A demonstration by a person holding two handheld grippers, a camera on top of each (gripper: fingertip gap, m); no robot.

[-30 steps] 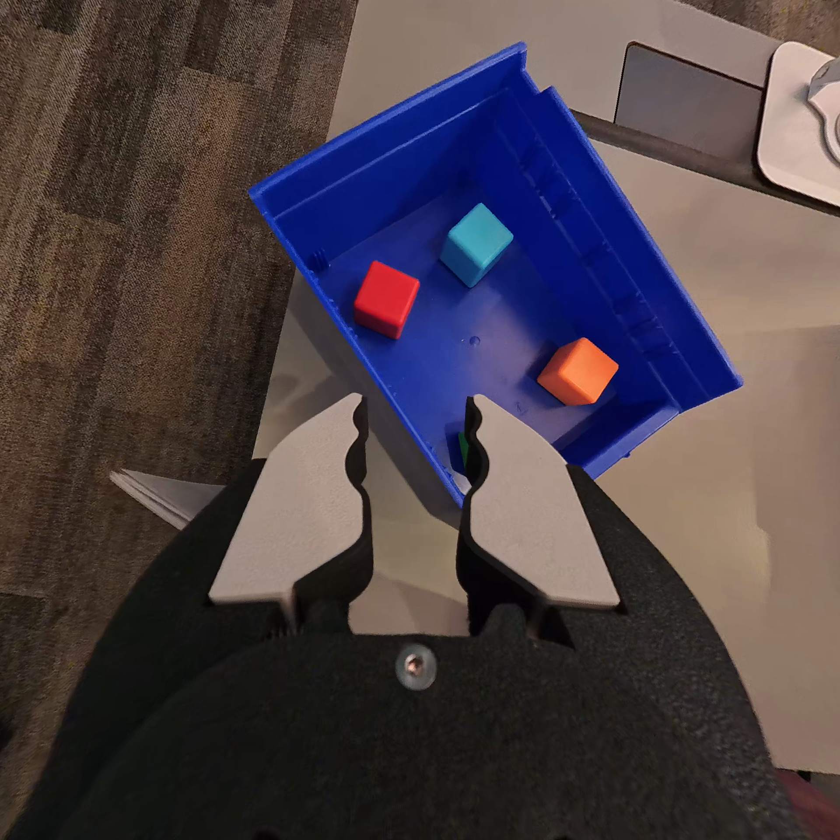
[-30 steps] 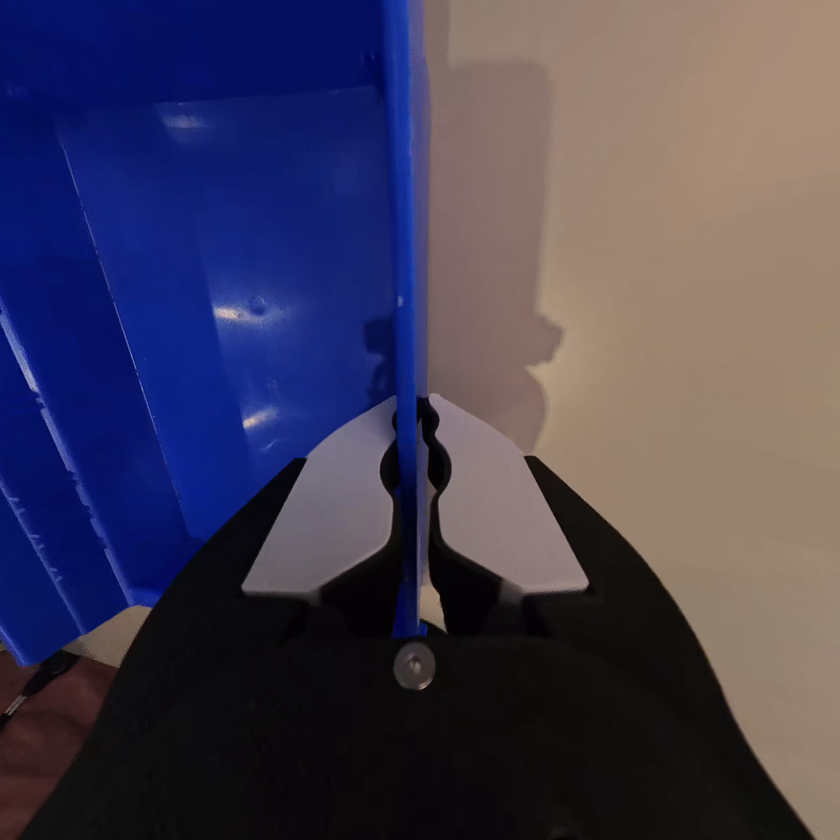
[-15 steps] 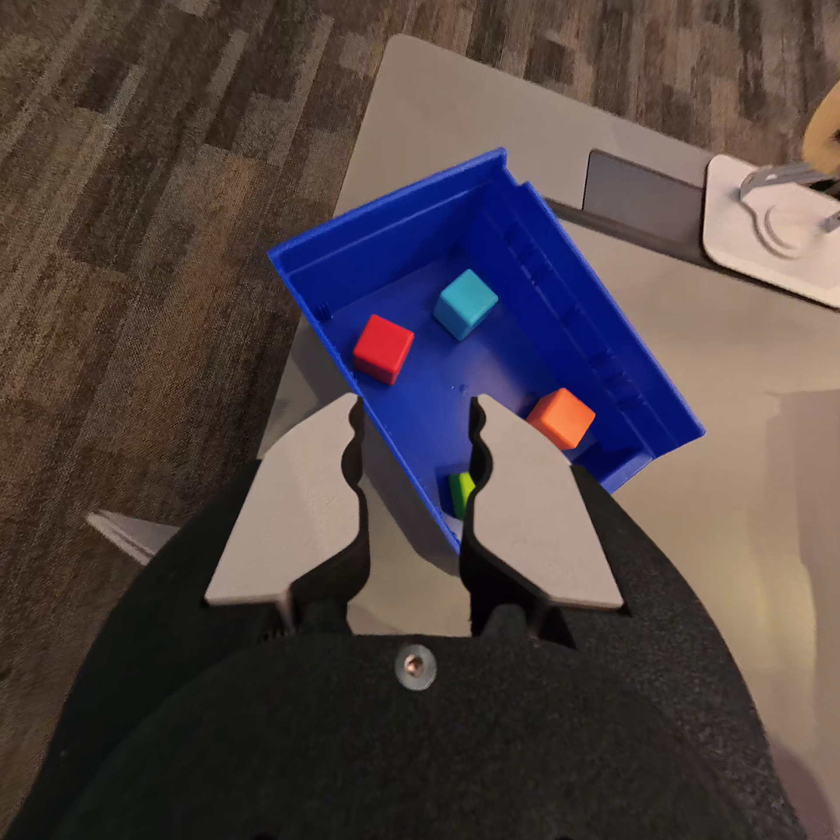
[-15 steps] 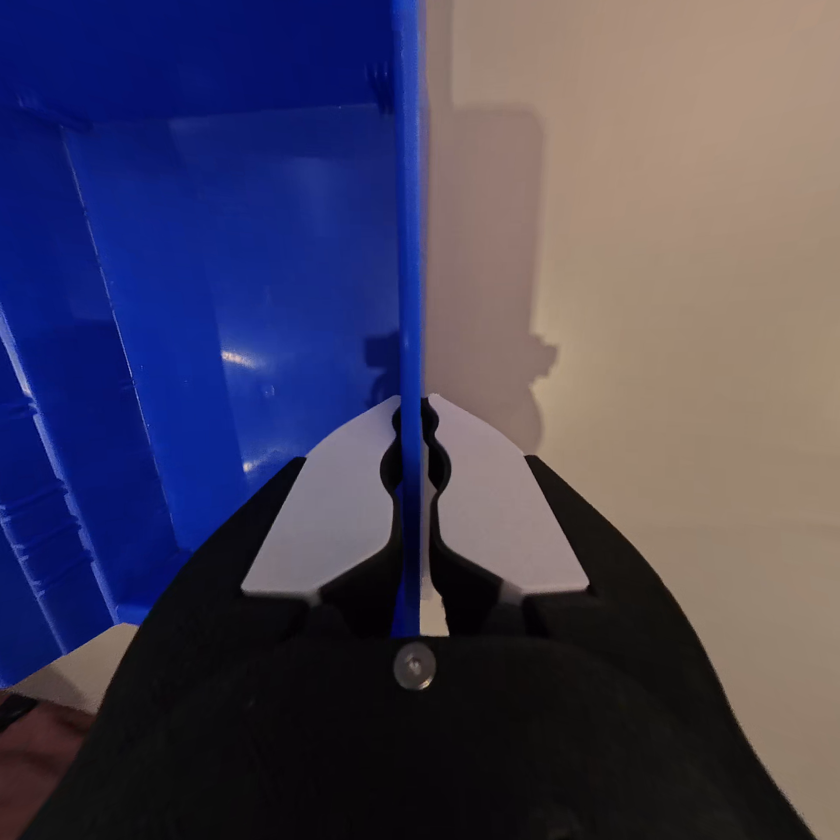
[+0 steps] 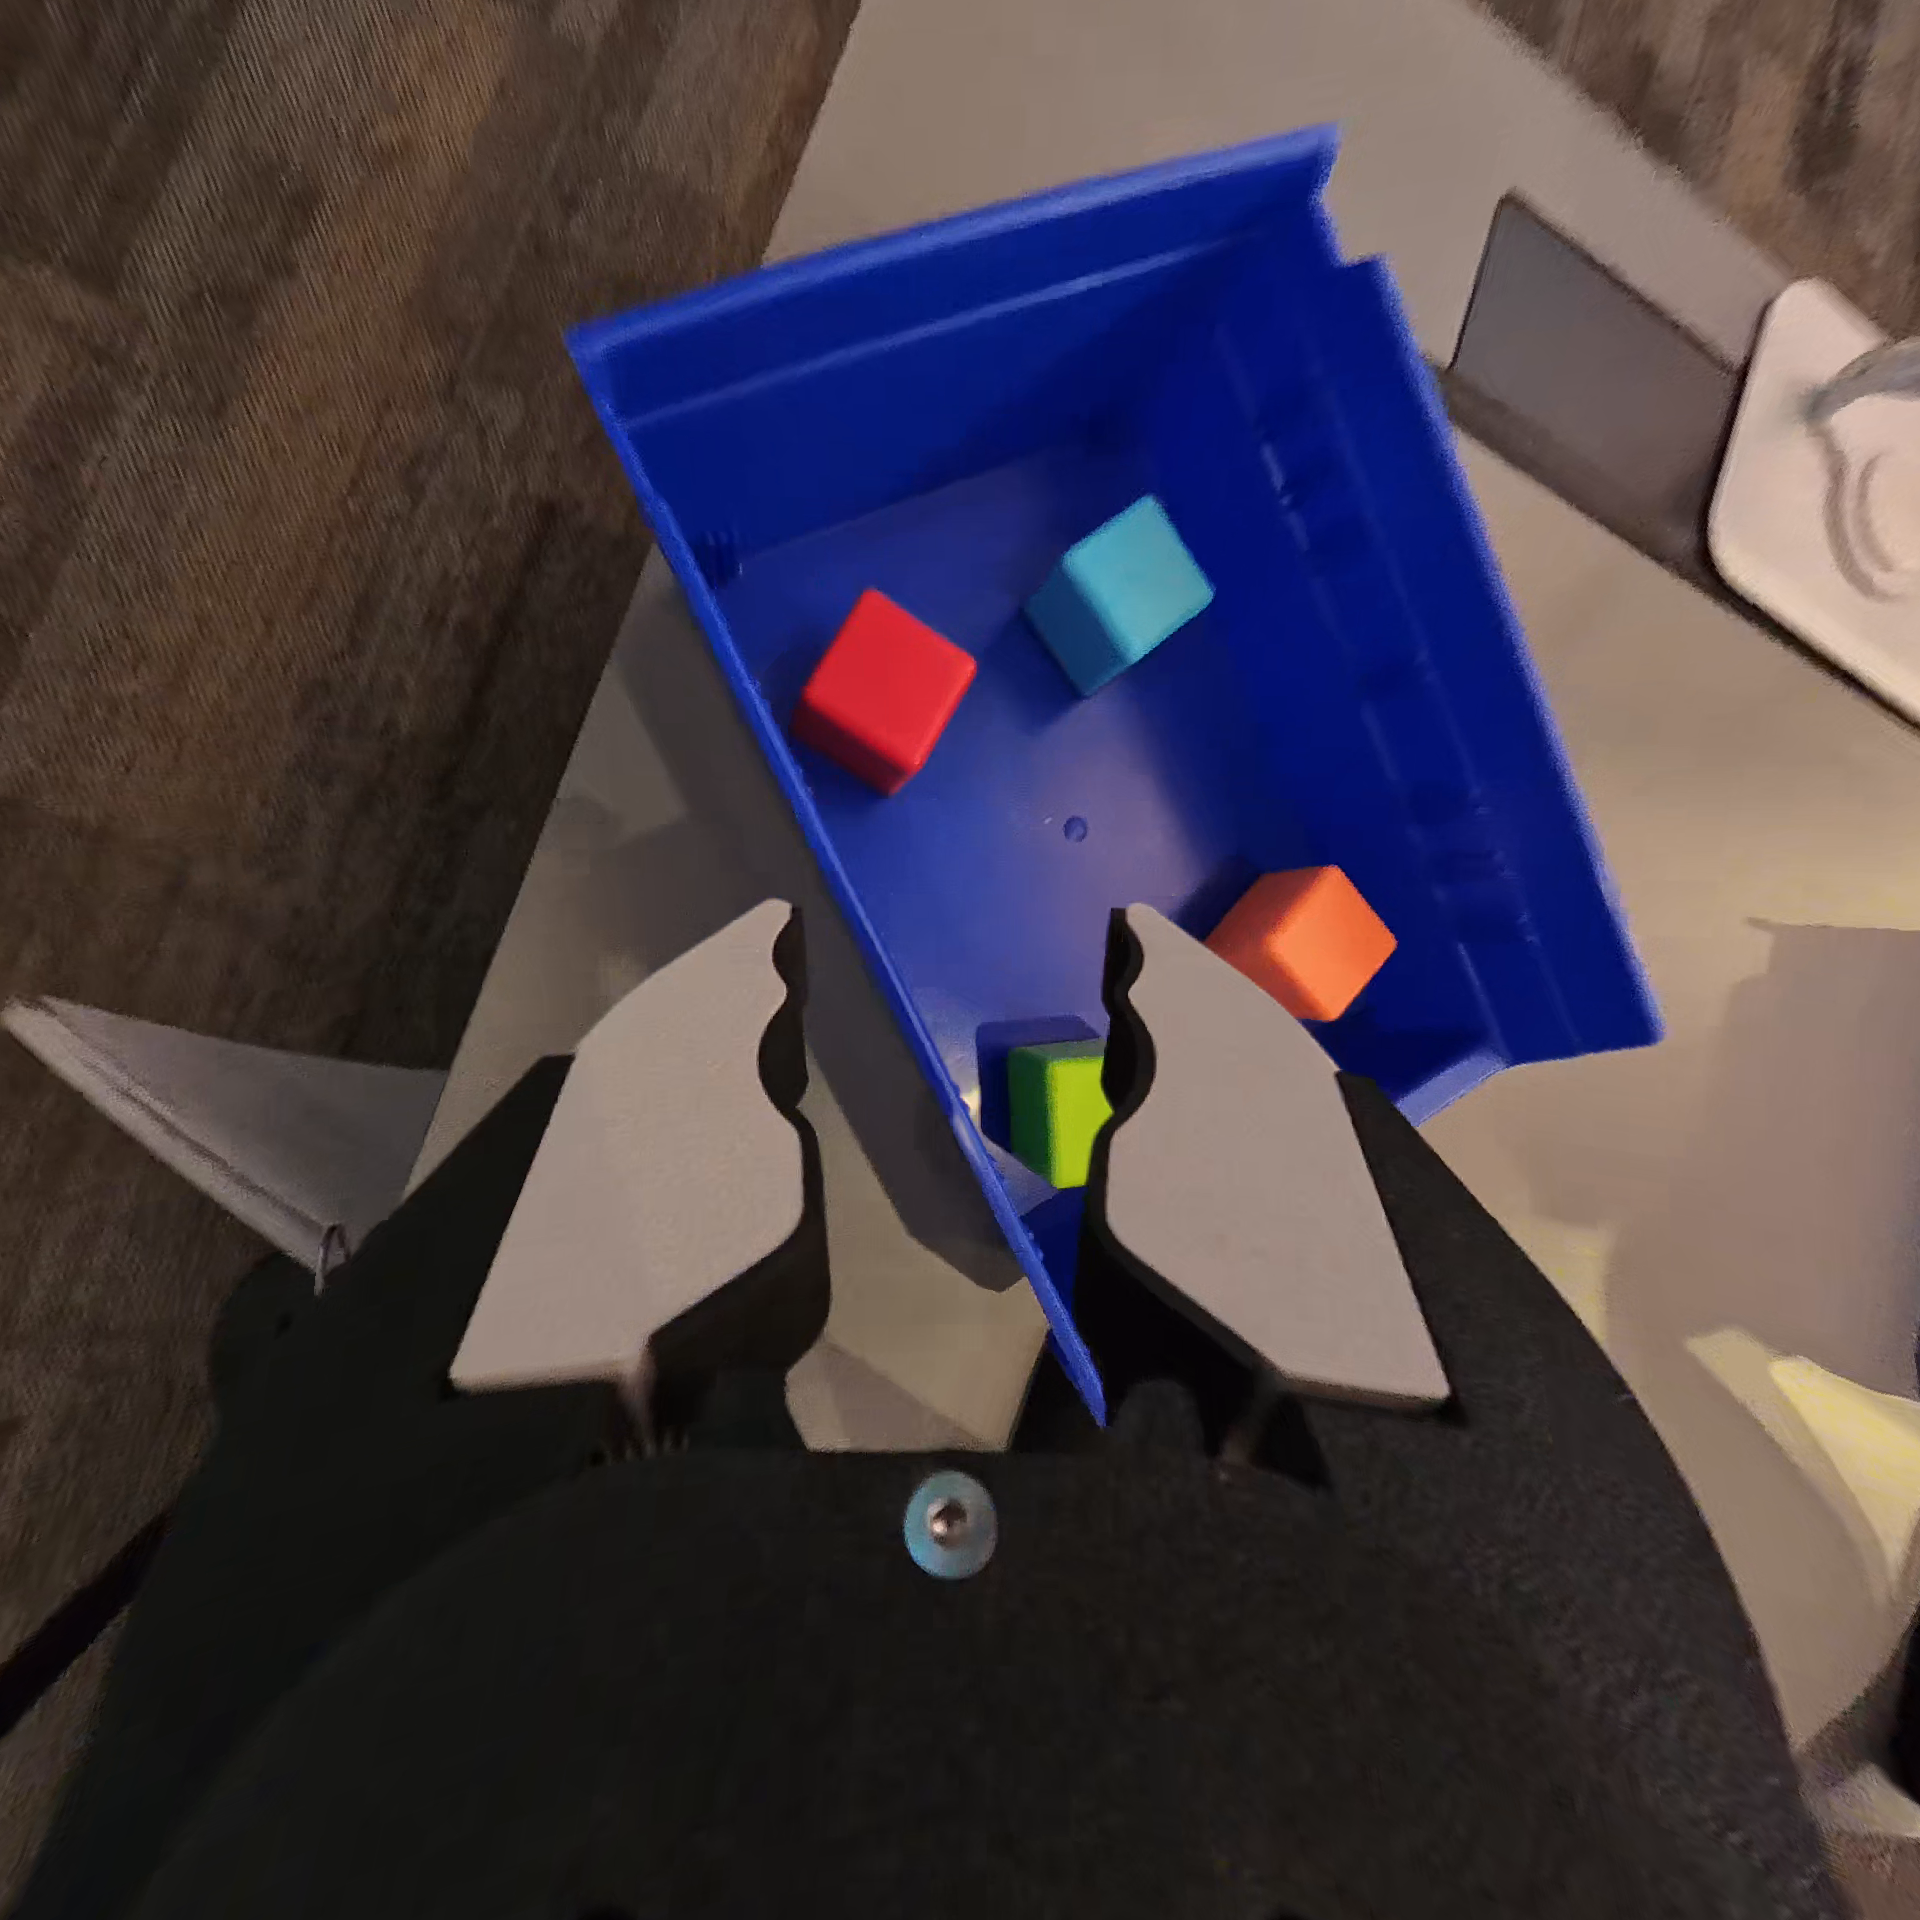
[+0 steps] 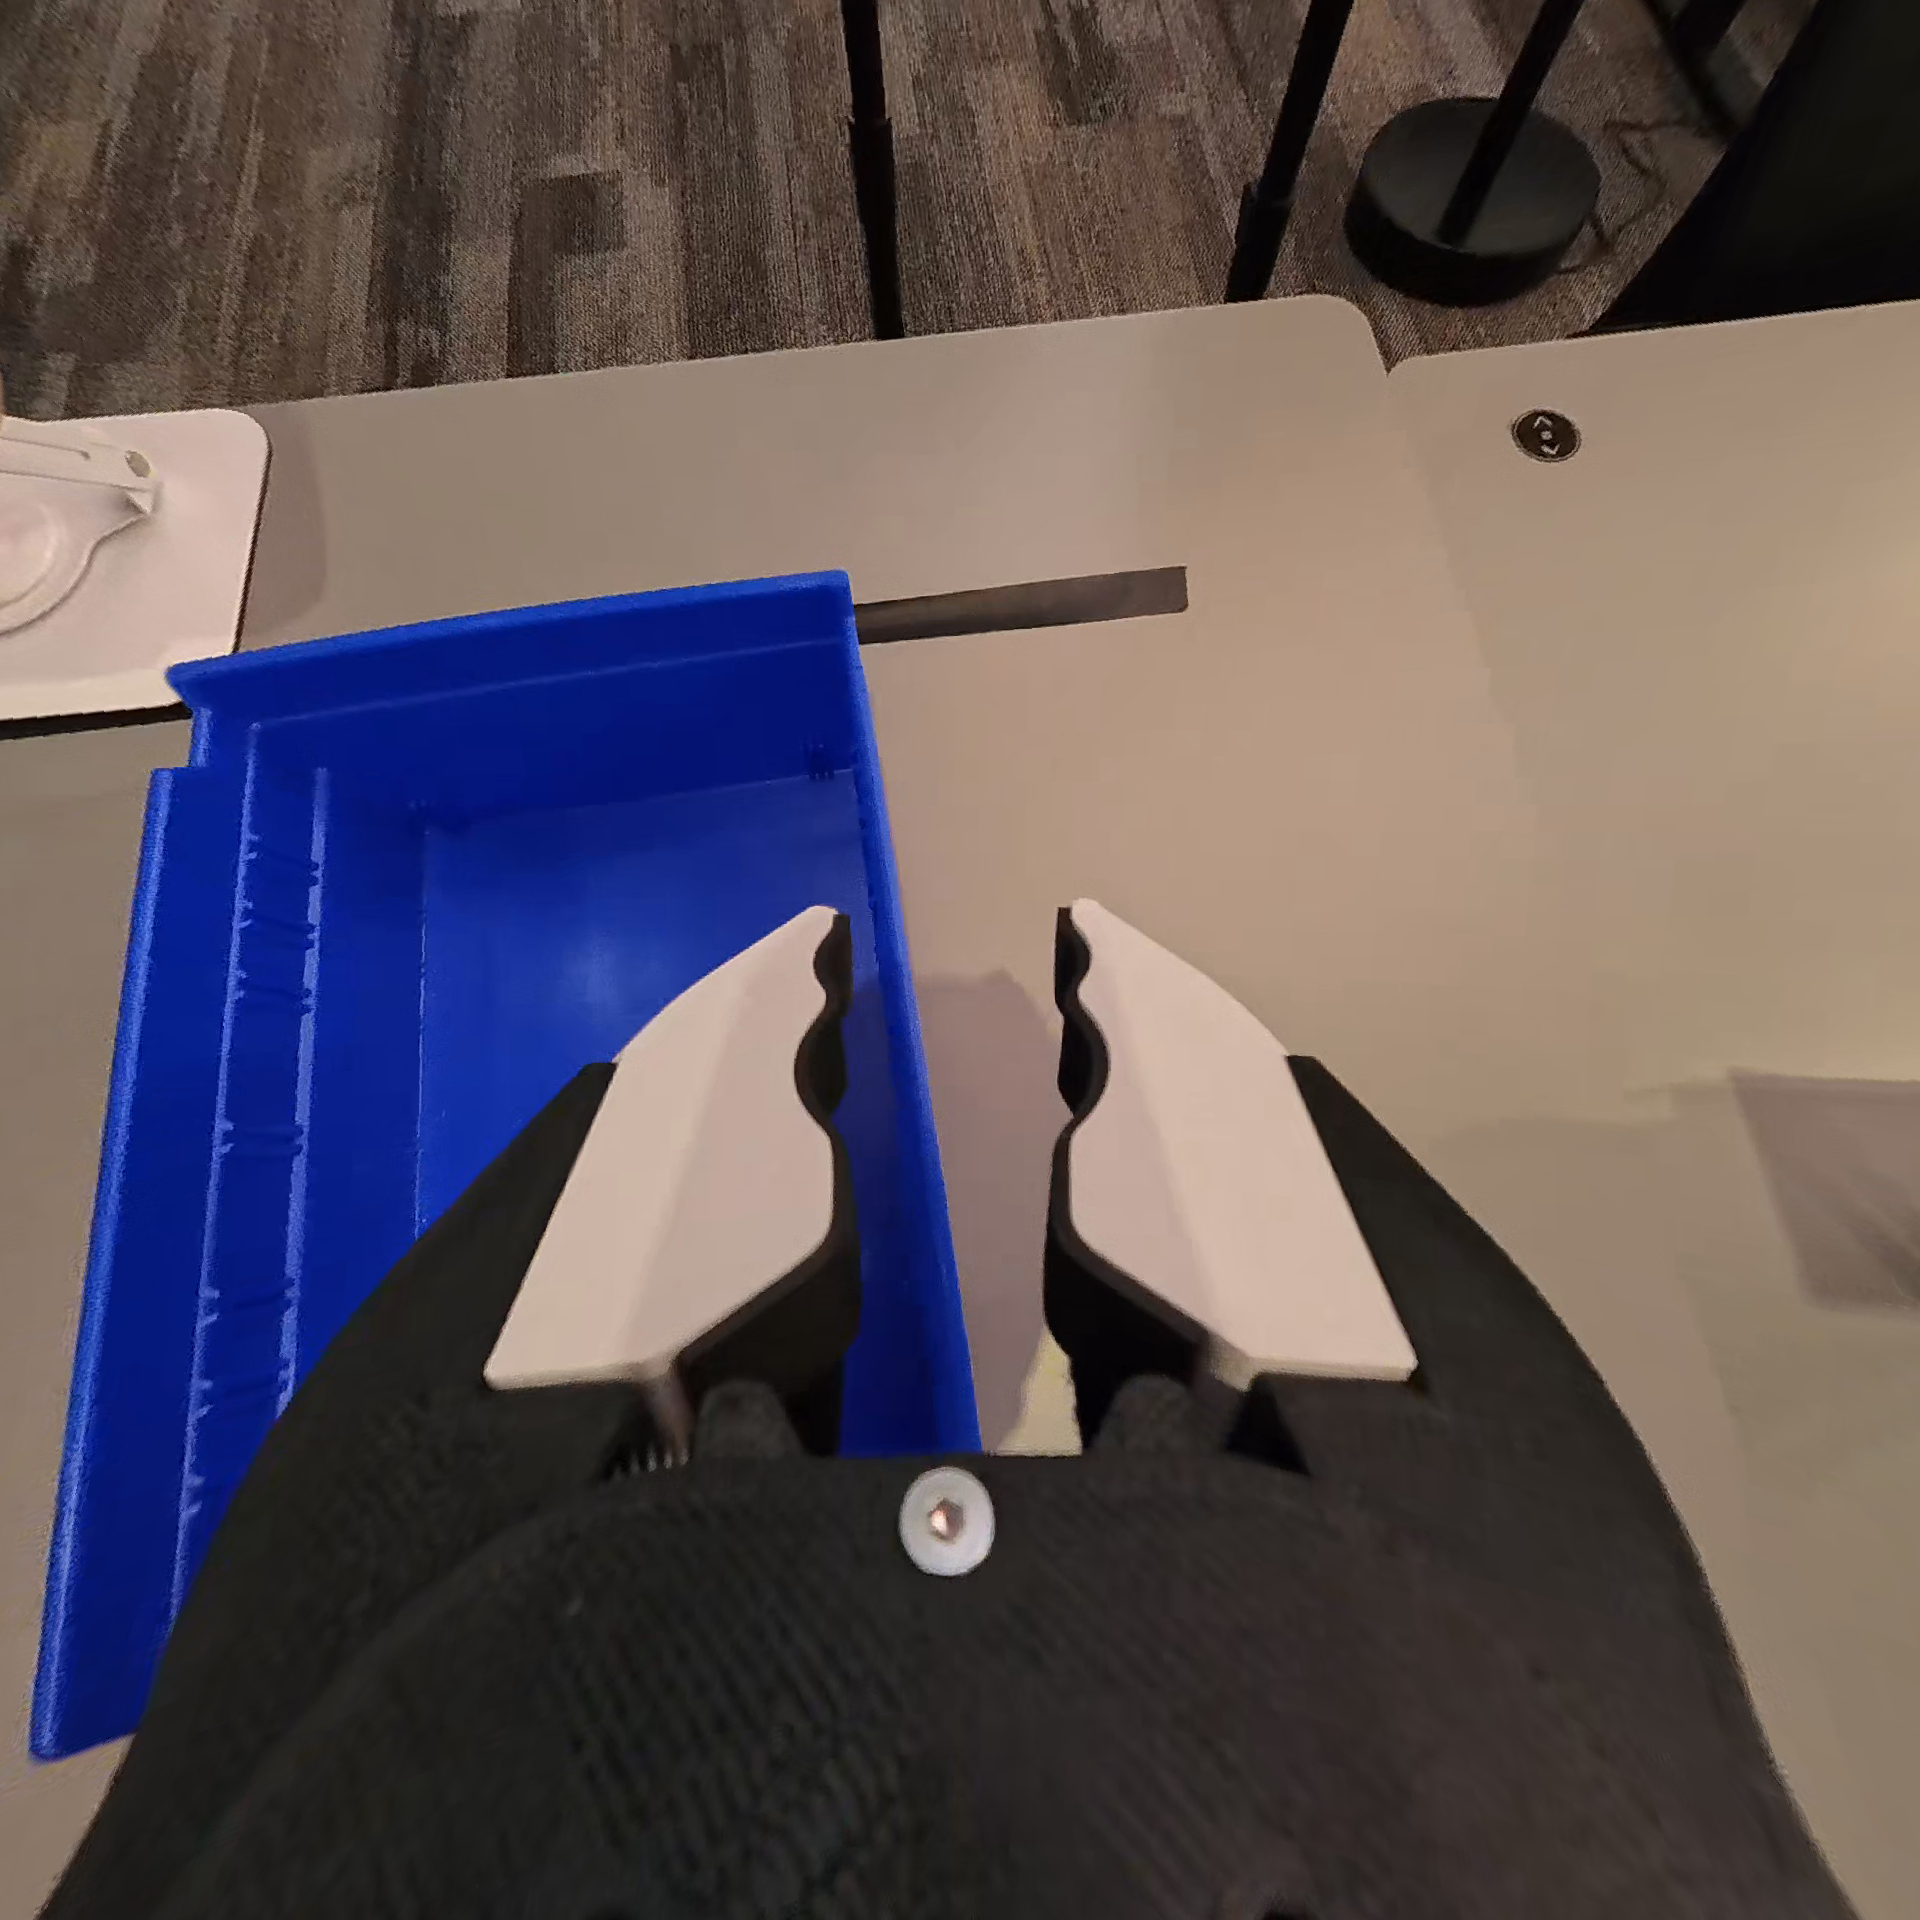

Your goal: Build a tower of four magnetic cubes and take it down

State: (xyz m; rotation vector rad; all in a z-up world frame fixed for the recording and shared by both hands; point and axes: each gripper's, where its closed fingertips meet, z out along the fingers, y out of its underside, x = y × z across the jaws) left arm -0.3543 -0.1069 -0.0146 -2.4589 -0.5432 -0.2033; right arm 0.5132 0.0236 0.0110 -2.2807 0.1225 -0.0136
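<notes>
A blue bin (image 5: 935, 260) stands on a grey table (image 5: 1714, 831). In the left wrist view it holds a red cube (image 5: 883, 686), a cyan cube (image 5: 1122, 592), an orange cube (image 5: 1304, 940) and a green cube (image 5: 1055, 1107), all apart. My left gripper (image 5: 951, 925) is open, and the bin's near side wall runs between its fingers. My right gripper (image 6: 951, 920) is open above the bin's (image 6: 520, 634) right wall, with one finger over the inside and one over the table (image 6: 1247, 727). No cubes show in the right wrist view, where the gripper hides the near bin floor.
A white pad (image 6: 114, 561) with a metal clip lies on the table beyond the bin; it also shows in the left wrist view (image 5: 1818, 520). A dark slot (image 6: 1018, 597) crosses the table. A black stand base (image 6: 1475, 197) is on the carpet. The table edge is close to the bin's left. Across from one pair of fingers to the other is roughly 90 cm.
My right gripper was shut on the bin's wall; it has let go, opened and pulled back and up. My left gripper stays open and has moved closer to the bin.
</notes>
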